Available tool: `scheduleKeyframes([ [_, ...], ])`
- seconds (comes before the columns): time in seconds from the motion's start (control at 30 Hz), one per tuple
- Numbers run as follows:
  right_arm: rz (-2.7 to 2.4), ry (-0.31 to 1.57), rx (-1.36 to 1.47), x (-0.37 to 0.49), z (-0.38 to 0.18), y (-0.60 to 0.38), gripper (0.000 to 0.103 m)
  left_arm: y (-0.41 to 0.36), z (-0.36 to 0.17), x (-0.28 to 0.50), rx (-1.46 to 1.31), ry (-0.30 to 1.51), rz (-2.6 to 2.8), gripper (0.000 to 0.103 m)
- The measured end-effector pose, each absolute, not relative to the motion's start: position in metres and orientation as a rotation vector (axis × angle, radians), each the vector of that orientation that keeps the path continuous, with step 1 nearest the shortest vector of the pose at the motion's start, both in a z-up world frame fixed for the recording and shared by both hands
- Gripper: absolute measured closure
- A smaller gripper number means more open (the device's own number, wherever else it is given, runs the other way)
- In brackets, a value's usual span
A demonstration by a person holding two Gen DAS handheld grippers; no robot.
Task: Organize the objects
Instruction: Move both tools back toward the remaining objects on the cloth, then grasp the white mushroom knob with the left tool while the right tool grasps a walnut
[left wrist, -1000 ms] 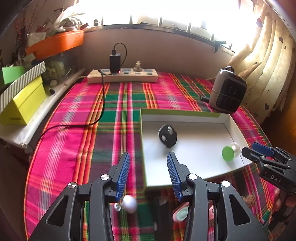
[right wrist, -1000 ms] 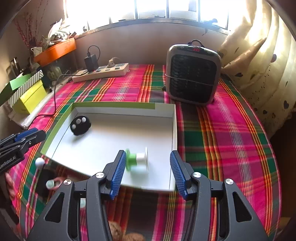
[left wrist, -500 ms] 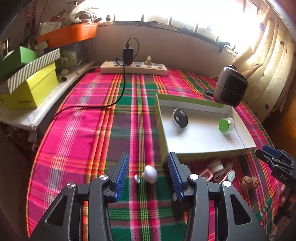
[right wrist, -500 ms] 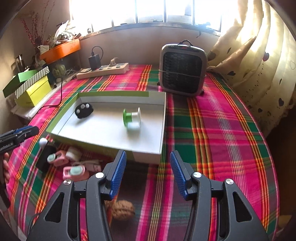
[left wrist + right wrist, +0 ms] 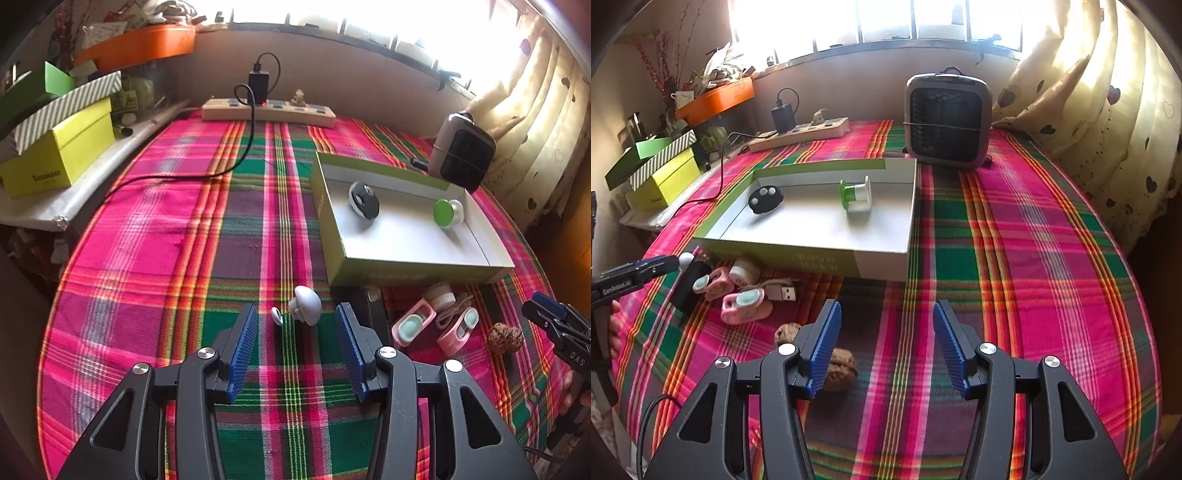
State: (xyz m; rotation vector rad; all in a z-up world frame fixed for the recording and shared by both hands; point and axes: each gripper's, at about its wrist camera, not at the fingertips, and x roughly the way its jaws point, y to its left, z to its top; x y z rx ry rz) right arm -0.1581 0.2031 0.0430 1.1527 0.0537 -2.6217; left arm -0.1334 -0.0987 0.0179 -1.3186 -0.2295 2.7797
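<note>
Plaid-covered surface [image 5: 177,258]: we see our left claw [image 5: 293,345] spread wide before the white knob [image 5: 306,300]; our right claw [image 5: 886,343] is opening, empty, beside a walnut [image 5: 842,369].

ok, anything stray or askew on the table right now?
Yes. Only the black fob and green spool are in the box; the spool lies tipped on its side. Loose on the cloth: white knob, two pink cases, USB cable, two walnuts.
</note>
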Motion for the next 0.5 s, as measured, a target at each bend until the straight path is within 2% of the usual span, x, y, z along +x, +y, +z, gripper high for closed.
scheduleKeyframes([
  [0.5, -2.578, 0.035, 1.170, -0.146, 0.035, 0.203, 0.049, -0.098, 0.006, -0.149, -1.381, -0.228, 2.773, 0.060],
])
